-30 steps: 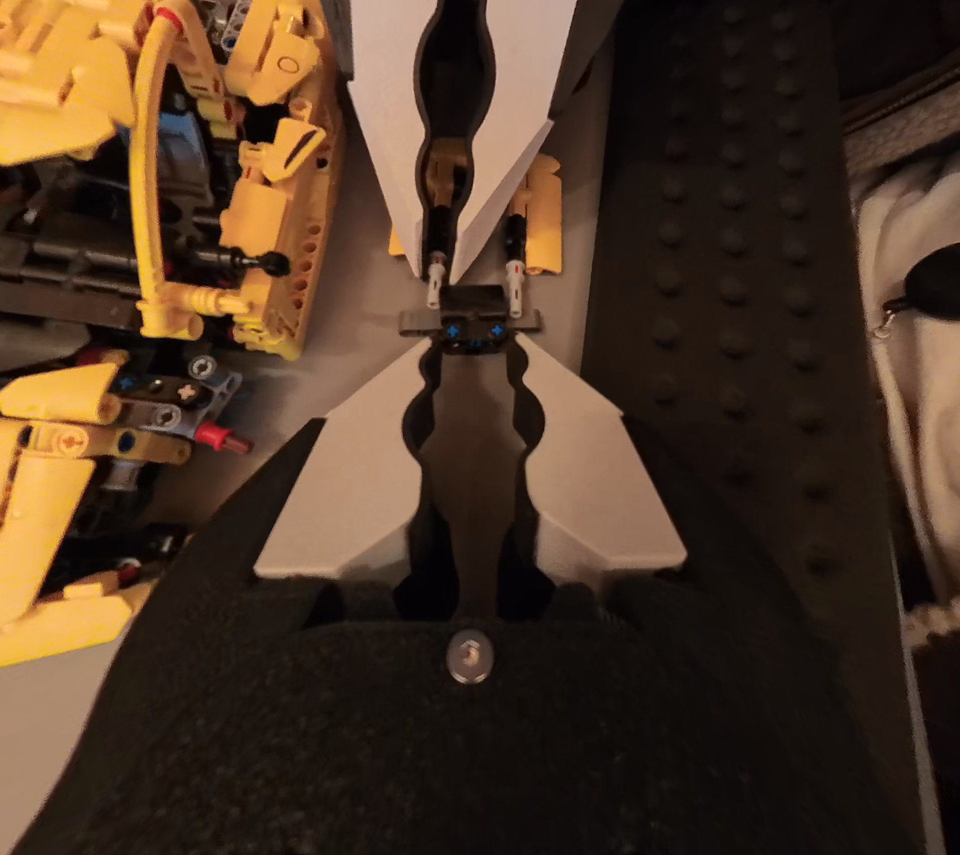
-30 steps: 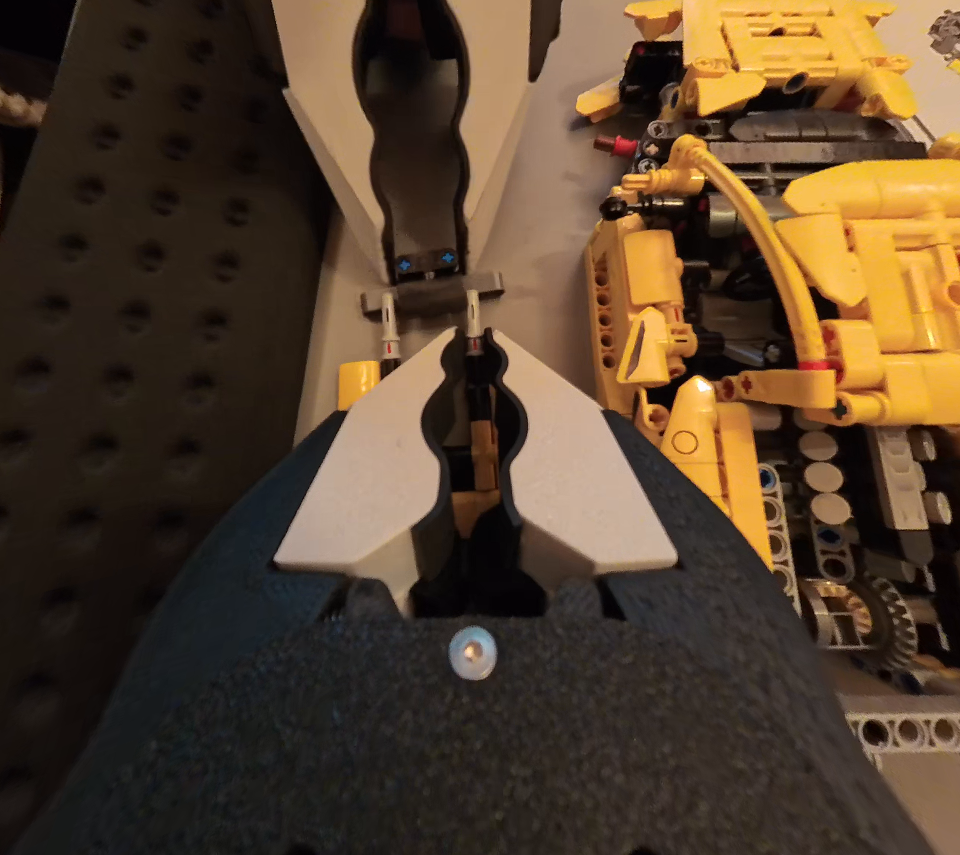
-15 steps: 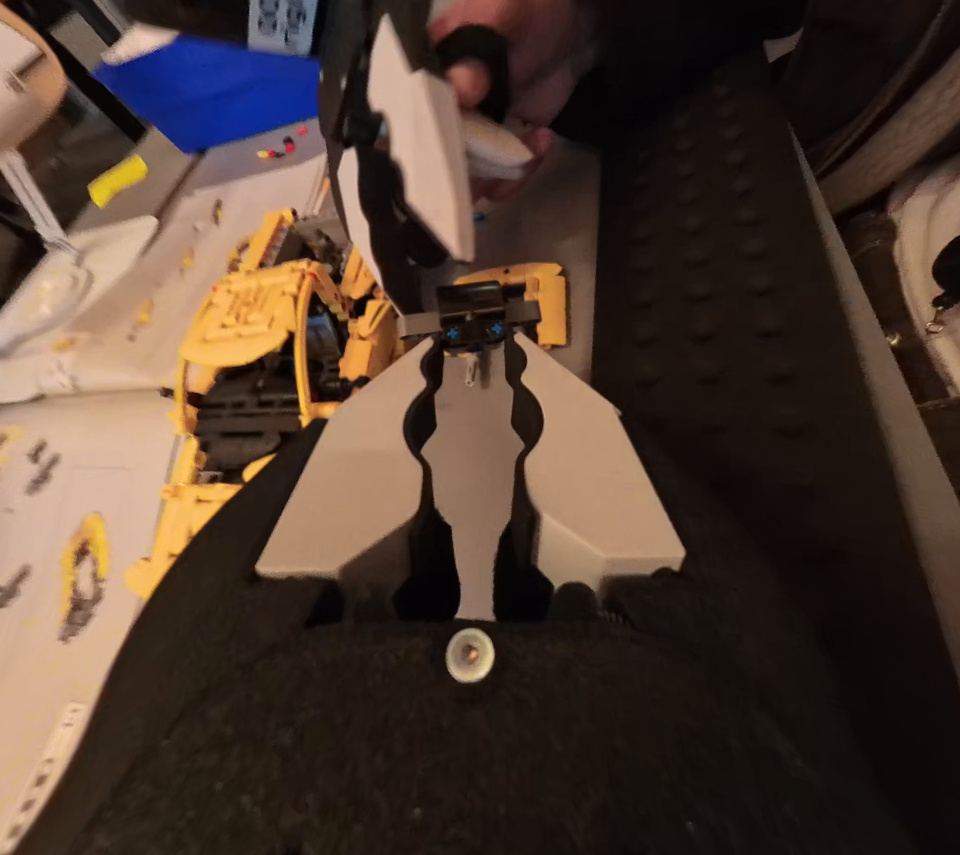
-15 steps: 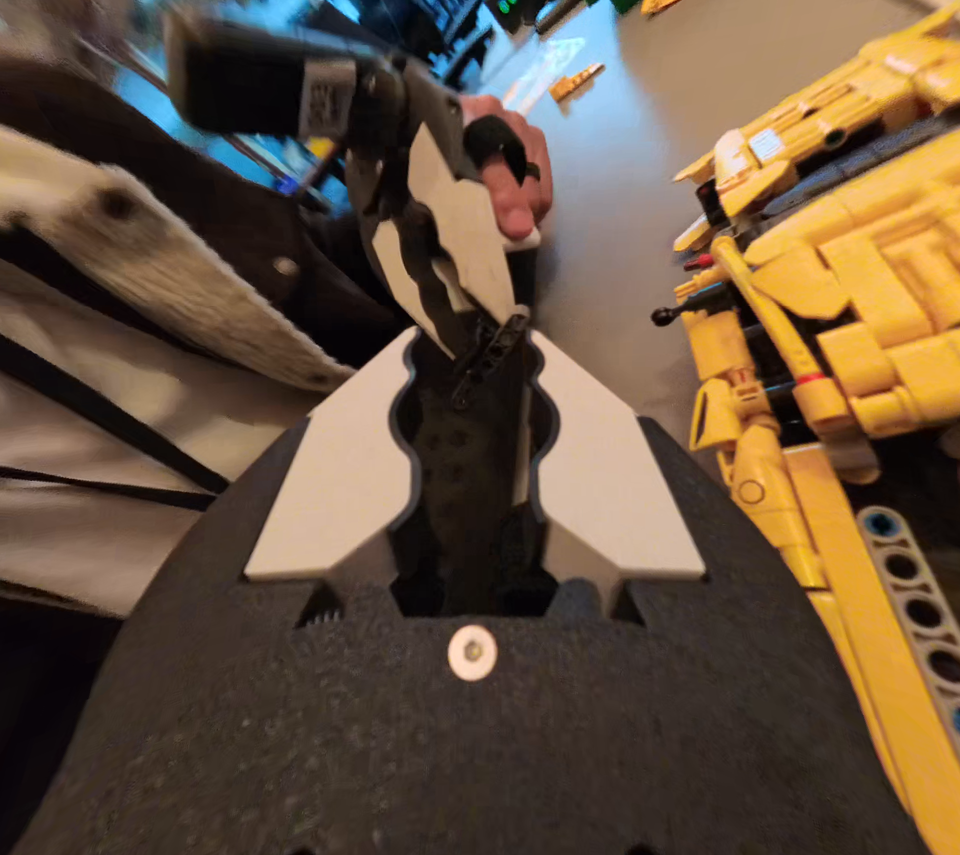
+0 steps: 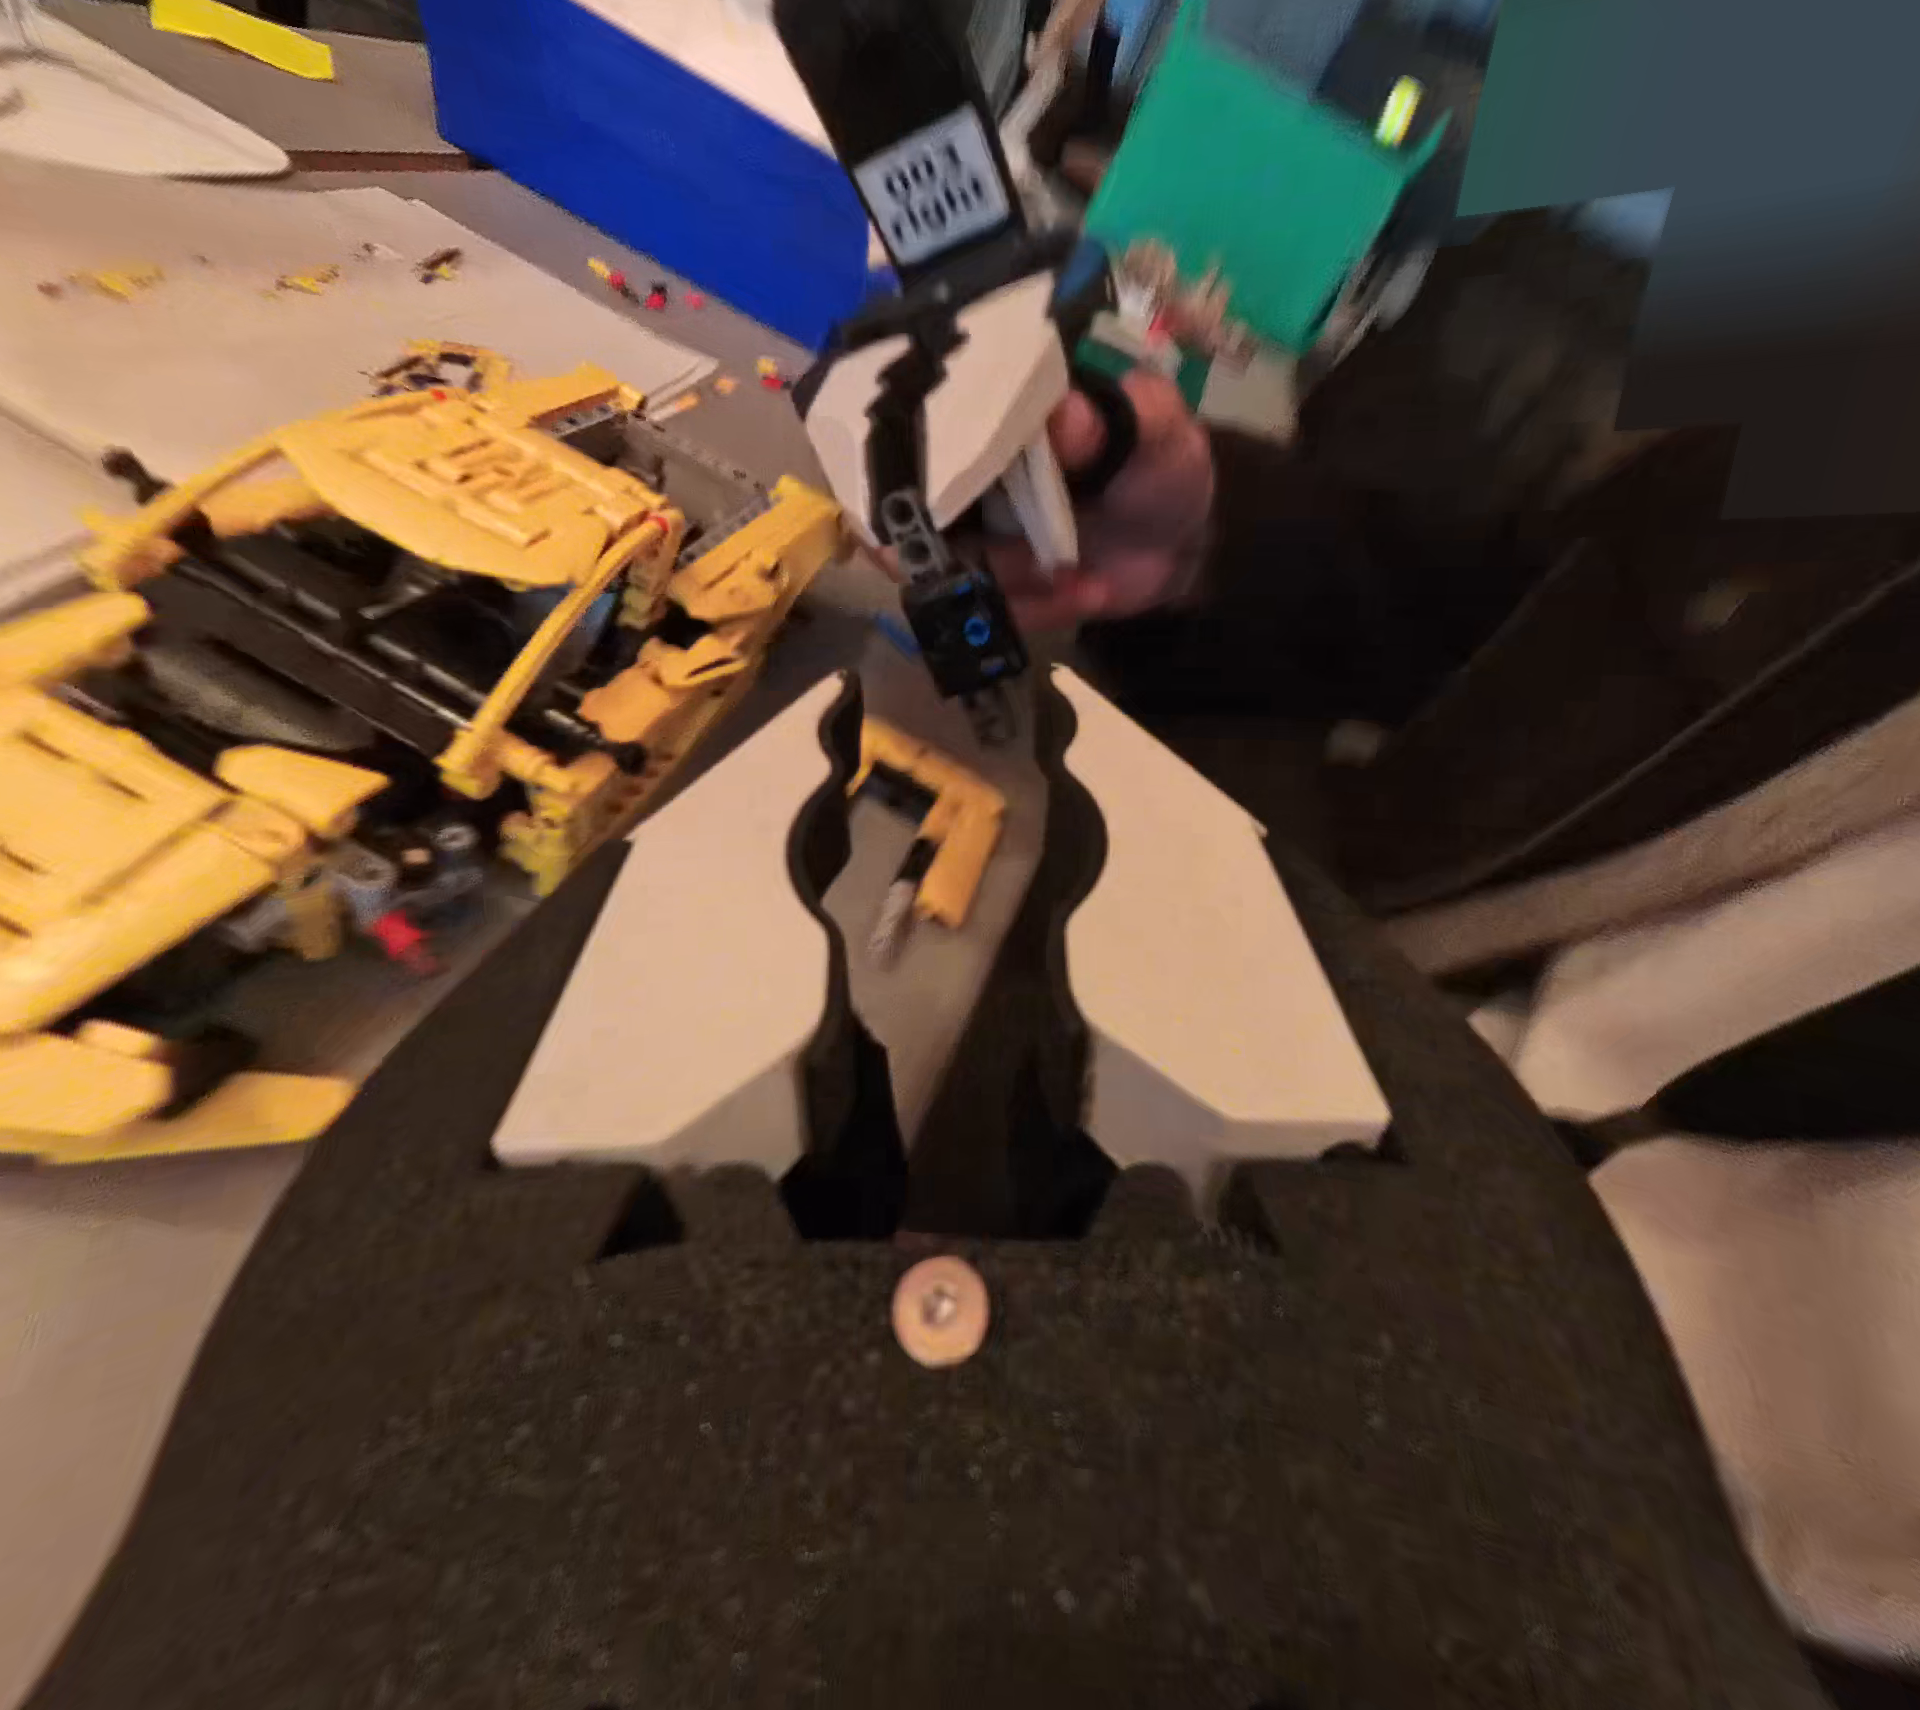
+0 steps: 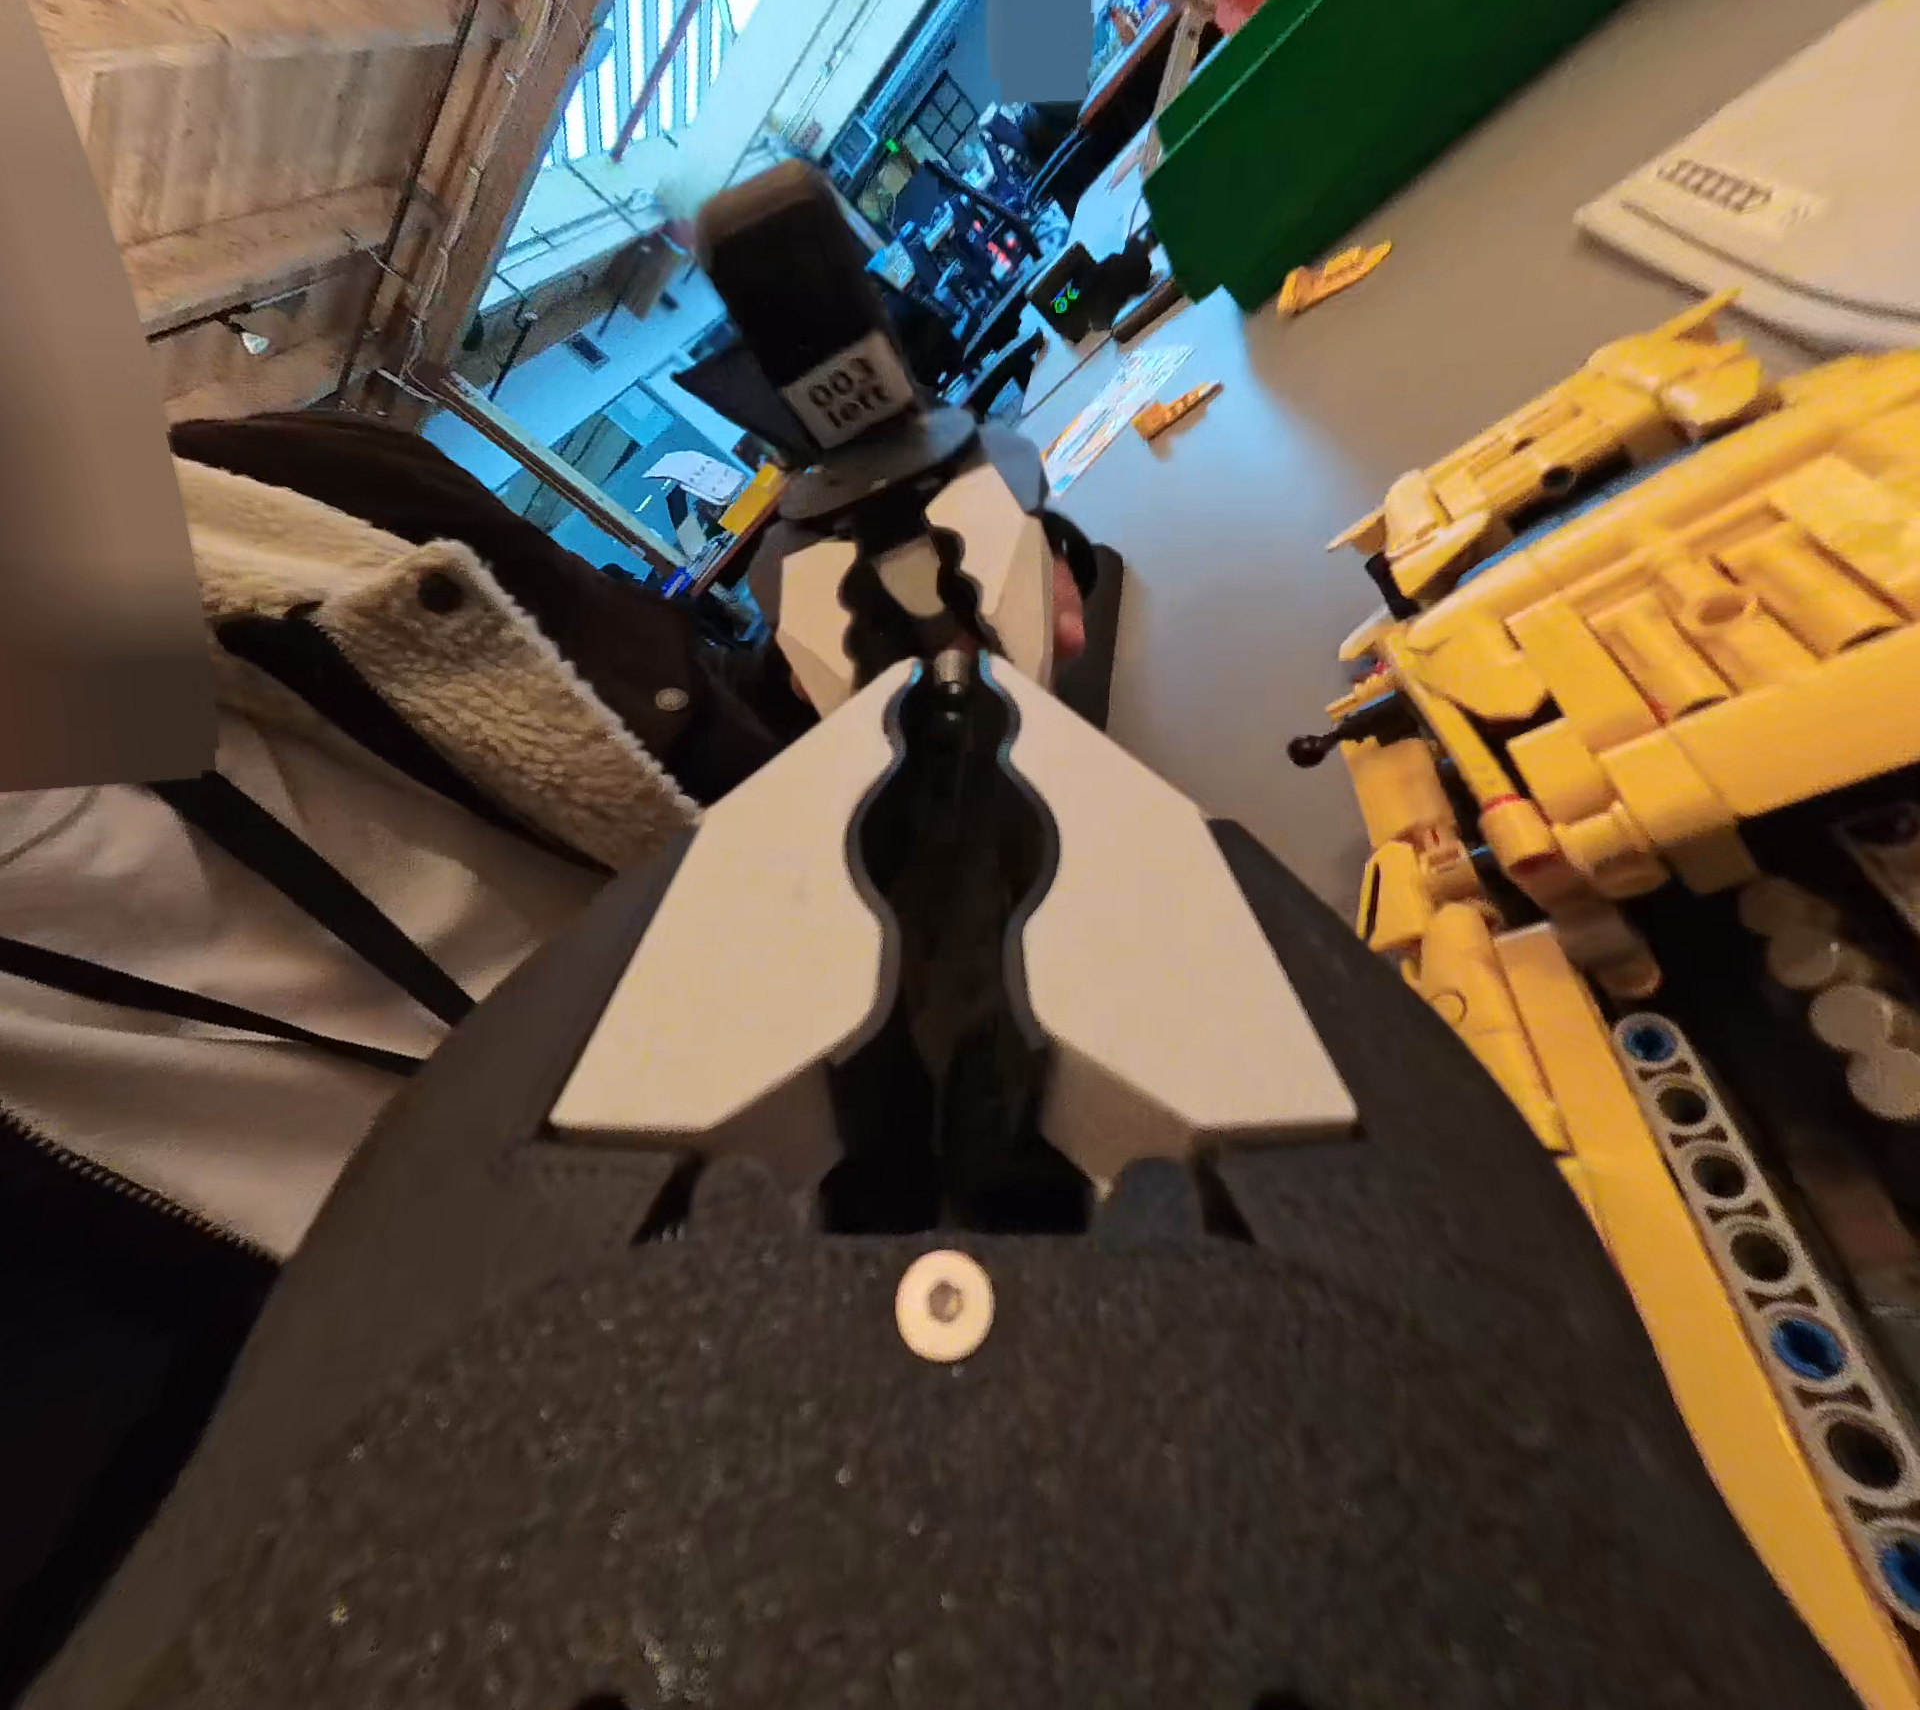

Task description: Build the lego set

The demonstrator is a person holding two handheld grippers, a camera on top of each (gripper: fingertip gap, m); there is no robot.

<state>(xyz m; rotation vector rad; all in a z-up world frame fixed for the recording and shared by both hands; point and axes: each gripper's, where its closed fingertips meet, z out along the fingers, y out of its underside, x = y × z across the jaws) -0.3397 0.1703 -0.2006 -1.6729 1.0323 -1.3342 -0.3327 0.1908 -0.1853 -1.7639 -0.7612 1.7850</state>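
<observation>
Over the table (image 5: 260, 1245), right claw (image 5: 914, 517) now holds beam (image 5: 951, 611).

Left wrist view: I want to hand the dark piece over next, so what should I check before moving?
1. Dark lego piece gripped by the right tongs: ok.
2. Left tongs open, ready to take it: ok.
3. Piece's lower end between the left tongs' tips: ok.
4. Yellow bracket lying uncovered below: ok.
5. Piece's holes lined up with the bracket's pegs: cannot tell, too blurred.
6. Yellow car model apart from both tongs: ok.
</observation>
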